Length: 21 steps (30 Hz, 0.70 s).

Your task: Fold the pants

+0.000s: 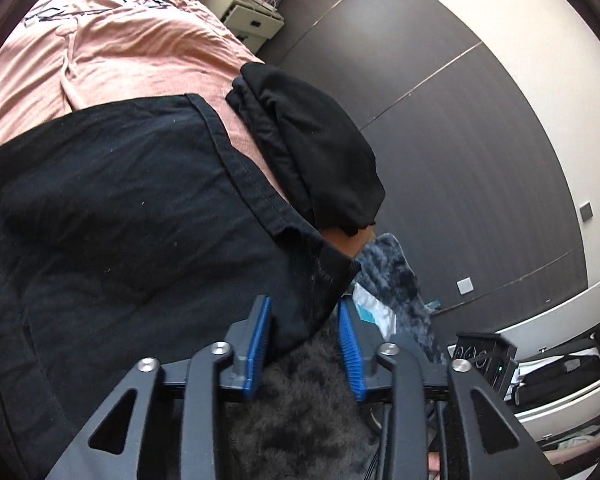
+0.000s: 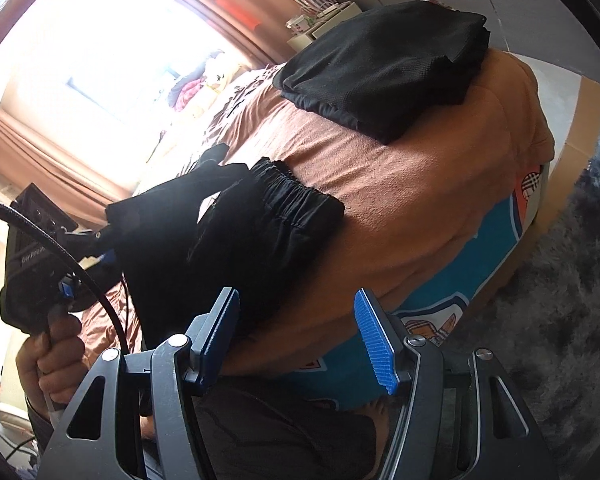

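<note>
Black pants (image 1: 139,208) lie on a pink-covered bed (image 1: 139,52), their hem corner hanging over the bed's edge. My left gripper (image 1: 306,340) is open, its blue pads on either side of that hanging corner without pinching it. In the right wrist view the pants (image 2: 235,232) show an elastic waistband (image 2: 295,188), and the left gripper's body (image 2: 31,248) is at their left side. My right gripper (image 2: 300,336) is open and empty, just off the bed's near edge, close to the pants' lower edge.
A folded black garment (image 1: 312,144) sits near the bed's edge; it also shows in the right wrist view (image 2: 384,68). A grey shaggy rug (image 2: 560,280) covers the floor. A nightstand (image 1: 247,12) stands beside the bed. A dark panelled wall (image 1: 440,120) is behind.
</note>
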Each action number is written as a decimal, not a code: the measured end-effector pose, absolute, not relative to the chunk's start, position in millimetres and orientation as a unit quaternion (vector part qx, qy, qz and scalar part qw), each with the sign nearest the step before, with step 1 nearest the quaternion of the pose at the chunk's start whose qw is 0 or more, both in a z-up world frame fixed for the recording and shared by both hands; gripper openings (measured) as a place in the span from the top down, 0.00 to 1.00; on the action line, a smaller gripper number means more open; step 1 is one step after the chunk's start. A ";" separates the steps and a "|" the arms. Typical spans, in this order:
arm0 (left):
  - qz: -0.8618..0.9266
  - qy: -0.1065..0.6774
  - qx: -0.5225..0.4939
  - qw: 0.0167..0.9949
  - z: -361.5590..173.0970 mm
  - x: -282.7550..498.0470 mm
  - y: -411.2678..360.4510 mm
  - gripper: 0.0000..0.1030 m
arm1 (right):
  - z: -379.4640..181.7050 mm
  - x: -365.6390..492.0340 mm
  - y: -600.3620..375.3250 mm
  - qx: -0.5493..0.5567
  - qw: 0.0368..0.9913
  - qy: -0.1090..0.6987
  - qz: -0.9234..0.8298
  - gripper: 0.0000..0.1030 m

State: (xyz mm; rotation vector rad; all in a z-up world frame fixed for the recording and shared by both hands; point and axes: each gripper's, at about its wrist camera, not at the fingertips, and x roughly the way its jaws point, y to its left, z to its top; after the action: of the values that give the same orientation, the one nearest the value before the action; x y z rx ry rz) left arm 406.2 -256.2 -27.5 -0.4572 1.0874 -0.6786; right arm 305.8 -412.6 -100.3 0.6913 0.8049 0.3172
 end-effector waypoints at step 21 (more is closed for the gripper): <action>-0.179 0.452 -0.200 0.851 -23.4 356.1 -88.4 0.20 | -84.7 359.5 -376.5 0.272 0.858 0.384 0.204 0.30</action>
State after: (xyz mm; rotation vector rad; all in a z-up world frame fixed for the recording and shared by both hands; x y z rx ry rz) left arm 356.1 -88.4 -23.4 -0.4203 0.9515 -0.3779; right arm 359.5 -376.5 -84.7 0.5718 0.8056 0.4289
